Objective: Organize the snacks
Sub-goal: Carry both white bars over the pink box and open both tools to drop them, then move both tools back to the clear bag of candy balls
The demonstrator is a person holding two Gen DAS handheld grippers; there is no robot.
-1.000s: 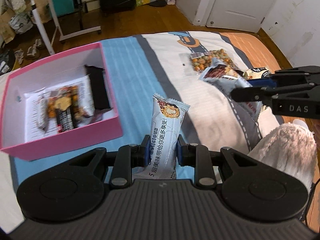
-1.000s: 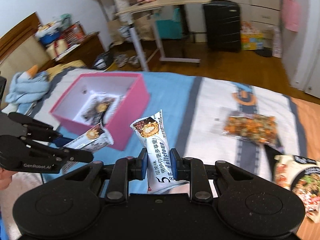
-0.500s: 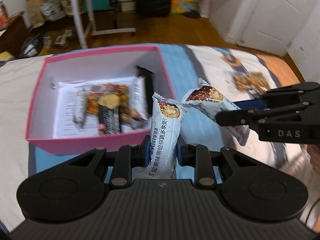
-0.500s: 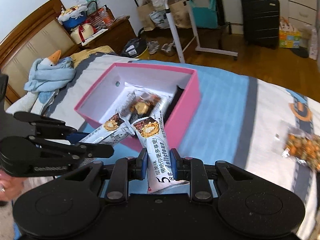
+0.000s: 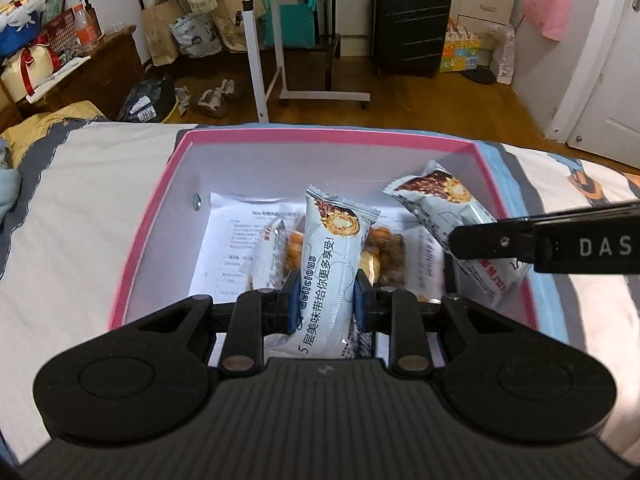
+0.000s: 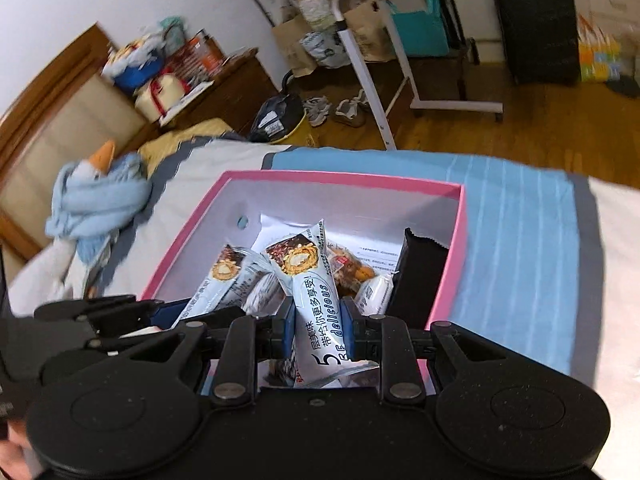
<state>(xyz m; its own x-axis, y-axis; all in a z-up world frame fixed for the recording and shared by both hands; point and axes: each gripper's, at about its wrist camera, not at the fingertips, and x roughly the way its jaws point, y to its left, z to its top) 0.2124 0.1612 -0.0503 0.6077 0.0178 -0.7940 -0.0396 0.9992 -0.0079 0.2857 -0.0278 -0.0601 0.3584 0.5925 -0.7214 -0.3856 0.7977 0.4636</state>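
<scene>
A pink box (image 5: 152, 216) with a white inside stands on the bed; its rim (image 6: 344, 178) also shows in the right wrist view. My left gripper (image 5: 324, 300) is shut on a grey-white snack bar (image 5: 332, 256) held upright over the box. My right gripper (image 6: 318, 330) is shut on a matching snack bar (image 6: 308, 280), also above the box. In the left wrist view, the right gripper (image 5: 480, 244) enters from the right with its bar (image 5: 444, 204). In the right wrist view, the left gripper (image 6: 160, 314) holds its bar (image 6: 224, 284) at the left. Nut packets (image 5: 384, 244) and a printed sheet lie inside.
A black packet (image 6: 416, 276) leans on the box's right wall. A blue plush toy (image 6: 96, 200) lies on the bed to the left. Beyond the bed's edge are a white rolling desk (image 5: 272, 40), a black suitcase (image 5: 408, 20), shoes and bags on the wooden floor.
Both grippers have travelled left from the blue-striped bedspread to above the pink box, each keeping its snack bar. The box now fills the middle of both views.
</scene>
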